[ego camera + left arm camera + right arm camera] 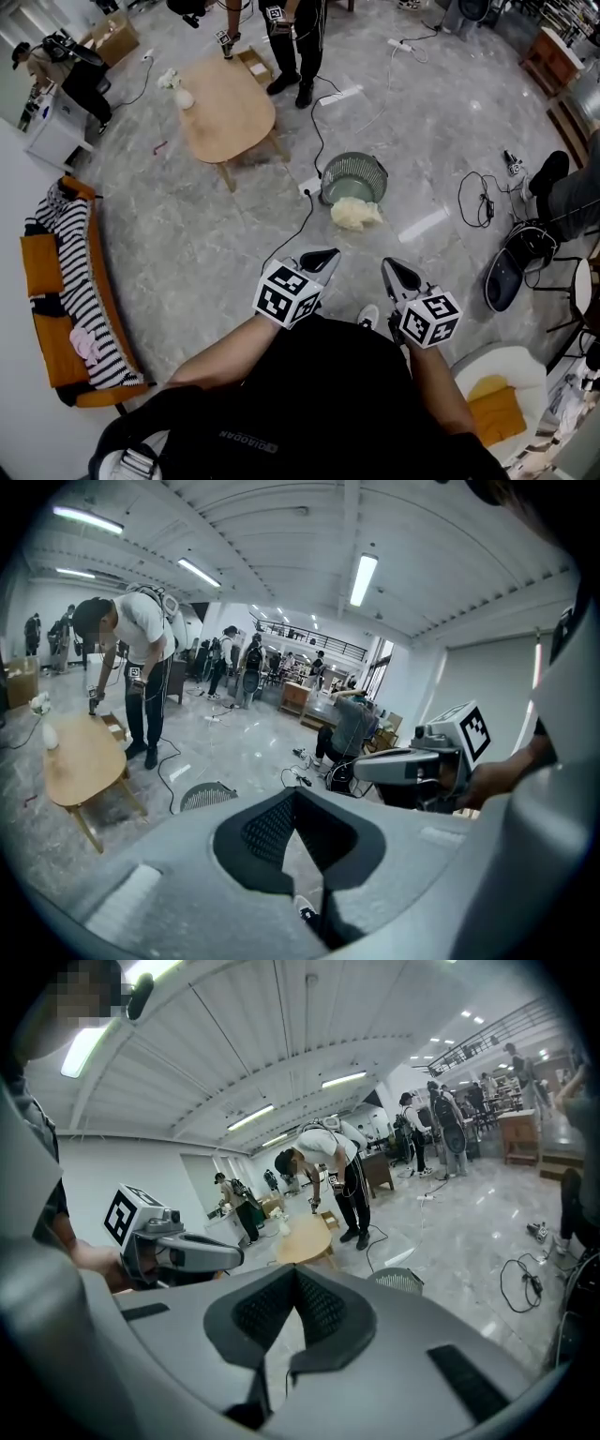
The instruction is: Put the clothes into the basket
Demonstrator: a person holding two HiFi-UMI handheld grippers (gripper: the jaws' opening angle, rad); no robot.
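A round wire basket (353,175) stands on the grey floor ahead of me, with a pale yellow cloth (356,214) lying on the floor against its near side. A black-and-white striped garment (80,272) and a small pink cloth (85,345) lie on the orange sofa (42,265) at the left. My left gripper (322,256) and right gripper (395,268) are held side by side in front of my body, well short of the cloth. Both are shut with nothing in them. The basket (208,795) shows beyond the left gripper (295,796) and also past the right gripper (295,1275).
A wooden table (225,108) with a small vase stands beyond the basket, and a person (298,42) stands behind it. Cables trail over the floor near the basket. A black chair (511,269) and a white chair with an orange cushion (497,398) sit at the right.
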